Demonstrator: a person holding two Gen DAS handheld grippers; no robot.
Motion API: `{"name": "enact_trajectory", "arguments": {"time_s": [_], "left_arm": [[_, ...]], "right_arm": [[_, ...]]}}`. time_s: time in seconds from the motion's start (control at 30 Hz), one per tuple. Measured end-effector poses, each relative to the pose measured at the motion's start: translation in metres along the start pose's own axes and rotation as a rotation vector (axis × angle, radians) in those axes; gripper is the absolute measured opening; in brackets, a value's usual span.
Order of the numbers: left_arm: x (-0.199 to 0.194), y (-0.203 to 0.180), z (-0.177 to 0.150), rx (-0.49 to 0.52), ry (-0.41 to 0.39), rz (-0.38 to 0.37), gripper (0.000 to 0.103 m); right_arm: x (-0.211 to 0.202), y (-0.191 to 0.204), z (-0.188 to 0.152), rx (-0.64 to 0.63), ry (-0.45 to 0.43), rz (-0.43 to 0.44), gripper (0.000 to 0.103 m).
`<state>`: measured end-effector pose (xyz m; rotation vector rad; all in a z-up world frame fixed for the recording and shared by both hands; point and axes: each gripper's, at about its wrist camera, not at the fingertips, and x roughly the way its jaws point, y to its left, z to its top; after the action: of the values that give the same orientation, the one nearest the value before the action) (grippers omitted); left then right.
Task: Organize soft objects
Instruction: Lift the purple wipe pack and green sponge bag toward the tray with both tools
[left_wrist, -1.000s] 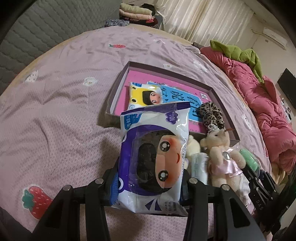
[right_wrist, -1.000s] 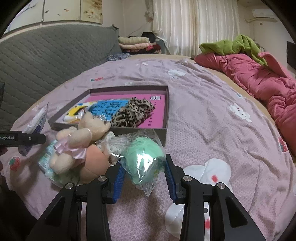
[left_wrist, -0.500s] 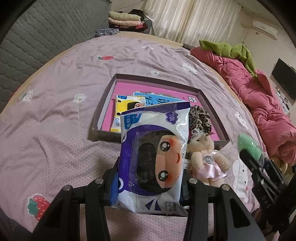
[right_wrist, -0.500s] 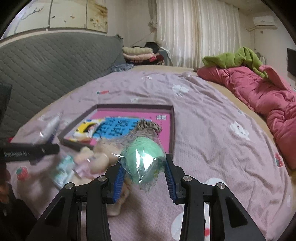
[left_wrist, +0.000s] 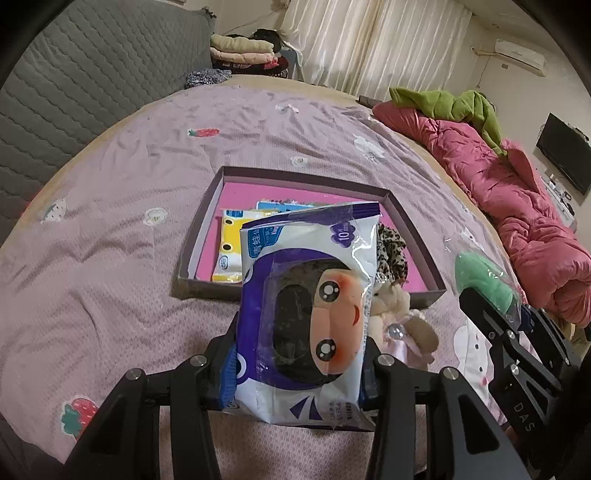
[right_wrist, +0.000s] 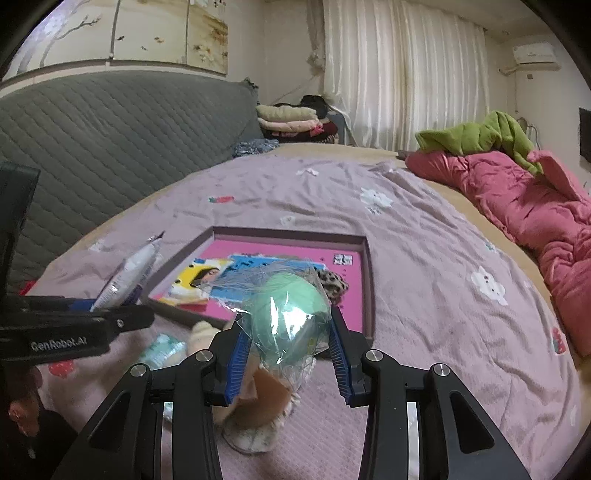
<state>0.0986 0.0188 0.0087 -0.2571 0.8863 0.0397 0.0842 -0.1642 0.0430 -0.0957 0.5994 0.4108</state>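
Both claws loaded, above the bed (left_wrist: 110, 258), short of the tray (left_wrist: 413, 236).

Left claw (left_wrist: 299, 373) clamps a wipes pack (left_wrist: 306, 302) by its lower half; the tall top could sag or slip. Right claw (right_wrist: 286, 347) pinches a bagged green ball (right_wrist: 291, 306) through slick film, so it may squirt out. Plush toy (right_wrist: 258, 398) lies under both claws, mostly hidden. Beyond, the packs inside the tray are partly blocked, print unreadable; free room is hard to judge.
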Motion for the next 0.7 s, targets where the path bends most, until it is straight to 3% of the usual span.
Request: {"name": "enact_trajectory", "arguments": {"time_s": [0.7], "left_arm": [[0.013,-0.022,0.025,0.029,-0.021,-0.002,0.047]], "right_arm": [[0.01,-0.005,0.02,0.003,-0.062,-0.023,0.041]]}}
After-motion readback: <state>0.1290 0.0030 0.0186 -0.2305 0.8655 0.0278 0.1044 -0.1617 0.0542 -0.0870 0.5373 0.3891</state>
